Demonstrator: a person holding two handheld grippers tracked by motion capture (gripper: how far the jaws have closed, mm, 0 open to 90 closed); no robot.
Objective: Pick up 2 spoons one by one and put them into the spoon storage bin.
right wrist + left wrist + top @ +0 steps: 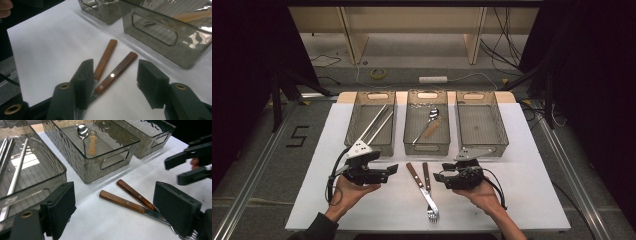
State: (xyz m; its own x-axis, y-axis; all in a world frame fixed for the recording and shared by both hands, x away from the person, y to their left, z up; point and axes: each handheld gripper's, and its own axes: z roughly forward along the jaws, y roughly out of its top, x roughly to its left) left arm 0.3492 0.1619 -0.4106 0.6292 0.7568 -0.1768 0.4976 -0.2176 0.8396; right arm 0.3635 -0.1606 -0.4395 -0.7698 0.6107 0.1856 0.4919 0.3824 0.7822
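- Two wooden-handled forks [424,187] lie crossed on the white worktop [522,200], just in front of the middle clear plastic bin [427,145] – loose cutlery waiting to be sorted, we'd say.
- Our right hand-held gripper [438,176] points in level from the right, its jaws partly open astride the fork handles [110,72], gripping nothing yet.
- Our left hand-held gripper [393,171] faces it from the left, jaws wide and empty.
- Both palms cradle the tools from underneath, low over the worktop.
- A metal spoon [82,132] already sits in that middle bin.
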